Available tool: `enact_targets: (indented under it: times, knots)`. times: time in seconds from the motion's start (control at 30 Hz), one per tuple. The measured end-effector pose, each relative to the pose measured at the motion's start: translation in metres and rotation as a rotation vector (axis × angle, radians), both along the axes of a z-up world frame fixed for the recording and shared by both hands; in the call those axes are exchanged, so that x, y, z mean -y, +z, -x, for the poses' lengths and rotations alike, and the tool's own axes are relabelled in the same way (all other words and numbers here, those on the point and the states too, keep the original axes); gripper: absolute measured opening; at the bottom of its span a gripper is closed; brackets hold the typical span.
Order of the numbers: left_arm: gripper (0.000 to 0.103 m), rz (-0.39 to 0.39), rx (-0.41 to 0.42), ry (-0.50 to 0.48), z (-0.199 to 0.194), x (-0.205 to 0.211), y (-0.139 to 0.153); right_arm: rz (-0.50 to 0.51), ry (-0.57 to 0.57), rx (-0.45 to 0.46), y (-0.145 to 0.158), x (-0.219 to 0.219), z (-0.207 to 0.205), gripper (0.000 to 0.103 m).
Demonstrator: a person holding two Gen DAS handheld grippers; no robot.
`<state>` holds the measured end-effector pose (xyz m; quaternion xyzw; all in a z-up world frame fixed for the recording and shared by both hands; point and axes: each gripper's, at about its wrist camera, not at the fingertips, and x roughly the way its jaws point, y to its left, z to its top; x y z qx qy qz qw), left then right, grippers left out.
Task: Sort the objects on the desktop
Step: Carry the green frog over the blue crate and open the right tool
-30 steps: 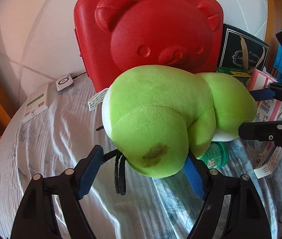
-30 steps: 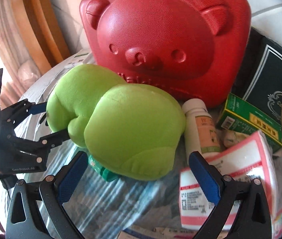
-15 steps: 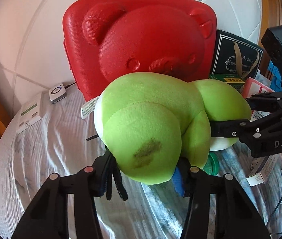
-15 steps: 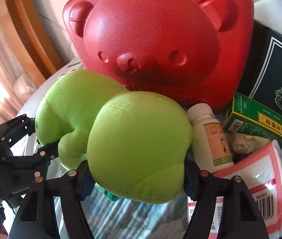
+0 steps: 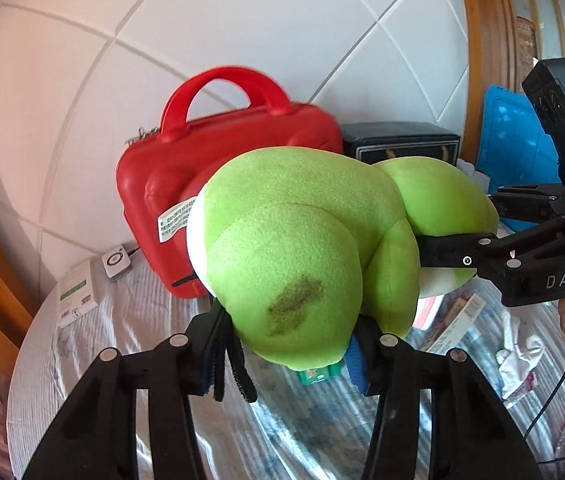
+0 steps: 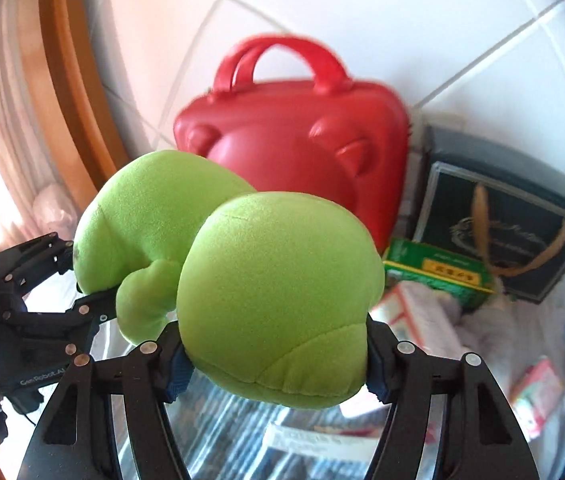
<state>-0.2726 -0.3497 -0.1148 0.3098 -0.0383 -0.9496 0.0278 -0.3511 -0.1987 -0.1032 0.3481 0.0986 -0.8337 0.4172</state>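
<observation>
Green plush toy (image 5: 302, 248) clamped at both ends by left gripper (image 5: 286, 344) and right gripper (image 6: 274, 356), raised above cluttered table (image 5: 130, 360). Placement pending; boxes (image 6: 438, 276), red bear case (image 6: 302, 148) unsorted.

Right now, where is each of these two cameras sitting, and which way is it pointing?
Left wrist view: rides the left gripper, looking along its fingers at the green plush toy they squeeze; behind it the red bear-face case by the tiled wall; the right gripper enters from the right.
Right wrist view: rides the right gripper, clamped on the toy's other end; the left gripper shows at the left.
Shared: toy, case, both grippers.
</observation>
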Motion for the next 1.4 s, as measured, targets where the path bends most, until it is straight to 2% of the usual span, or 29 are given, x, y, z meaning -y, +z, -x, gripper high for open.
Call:
enact_targets:
  times: [0.23, 0.37, 0.67, 0.87, 1.03, 1.2, 1.27, 1.3, 1.33, 1.37, 1.4]
  knots:
    - [0.049, 0.020, -0.114, -0.140, -0.031, -0.066, 0.062, 0.038, -0.131, -0.125, 0.067, -0.063, -0.049, 0.067]
    - [0.049, 0.023, -0.173, -0.248, -0.048, -0.114, 0.089, 0.051, -0.246, -0.196, 0.102, -0.117, -0.081, 0.067]
    - [0.049, 0.018, -0.250, -0.466, -0.075, -0.230, 0.133, 0.081, -0.484, -0.310, 0.151, -0.245, -0.147, 0.067]
    - [0.049, -0.005, -0.302, -0.599, -0.073, -0.319, 0.163, 0.073, -0.596, -0.368, 0.189, -0.343, -0.170, 0.068]
    - [0.049, -0.051, -0.316, -0.695, -0.050, -0.399, 0.181, 0.037, -0.693, -0.402, 0.216, -0.426, -0.167, 0.071]
    - [0.051, -0.053, -0.316, -0.717, -0.022, -0.462, 0.194, 0.033, -0.735, -0.398, 0.227, -0.485, -0.140, 0.071]
    - [0.058, -0.055, -0.321, -0.701, -0.008, -0.482, 0.201, 0.047, -0.747, -0.390, 0.230, -0.505, -0.127, 0.073]
    - [0.066, -0.046, -0.322, -0.694, -0.002, -0.492, 0.205, 0.050, -0.760, -0.392, 0.232, -0.514, -0.118, 0.075]
    - [0.075, -0.027, -0.329, -0.673, 0.006, -0.503, 0.209, 0.052, -0.780, -0.396, 0.232, -0.524, -0.109, 0.081]
    - [0.080, -0.002, -0.339, -0.643, 0.014, -0.512, 0.214, 0.057, -0.804, -0.400, 0.236, -0.537, -0.099, 0.089]
    - [0.084, 0.016, -0.349, -0.619, 0.019, -0.519, 0.219, 0.052, -0.818, -0.394, 0.238, -0.544, -0.087, 0.092]
